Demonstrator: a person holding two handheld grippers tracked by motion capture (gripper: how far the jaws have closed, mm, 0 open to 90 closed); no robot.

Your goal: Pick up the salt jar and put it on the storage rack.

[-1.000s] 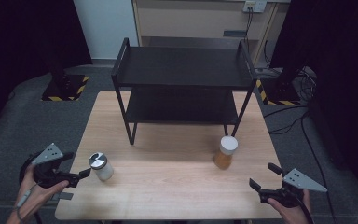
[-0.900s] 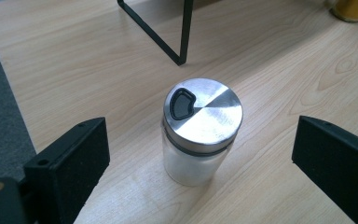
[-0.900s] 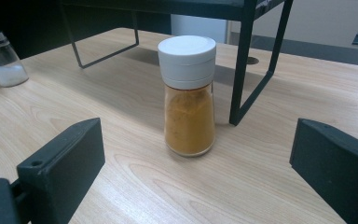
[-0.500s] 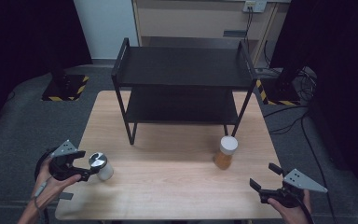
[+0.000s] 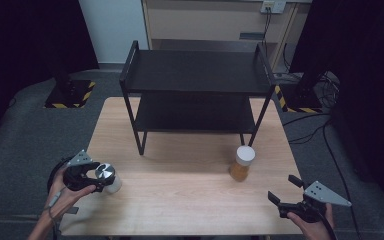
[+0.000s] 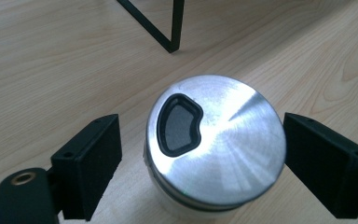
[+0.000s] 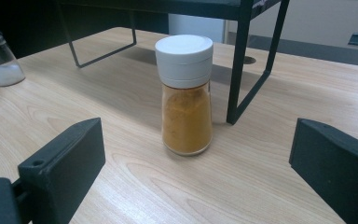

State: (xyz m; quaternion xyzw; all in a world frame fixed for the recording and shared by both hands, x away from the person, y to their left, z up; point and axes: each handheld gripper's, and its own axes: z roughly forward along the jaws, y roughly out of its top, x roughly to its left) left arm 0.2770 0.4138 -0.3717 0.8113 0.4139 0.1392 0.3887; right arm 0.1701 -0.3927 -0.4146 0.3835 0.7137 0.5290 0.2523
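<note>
The wooden desk [image 5: 180,200] carries a black shelf rack [image 5: 195,75]. At lower left, the left tongs [image 6: 200,154] straddle the steel-lidded shaker [image 6: 214,140], spread, not yet pinching. The right tongs [image 5: 285,192] wait spread at lower right, near the untouched spice jar [image 5: 242,162].

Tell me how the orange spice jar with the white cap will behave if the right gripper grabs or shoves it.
The spice jar is tall on a narrow base, so a shove near its white cap would probably tip it. Its clear, glass-like wall looks smooth, so it may slip between the fingers. Nearly full of powder, it is likely fairly heavy for its size.
</note>
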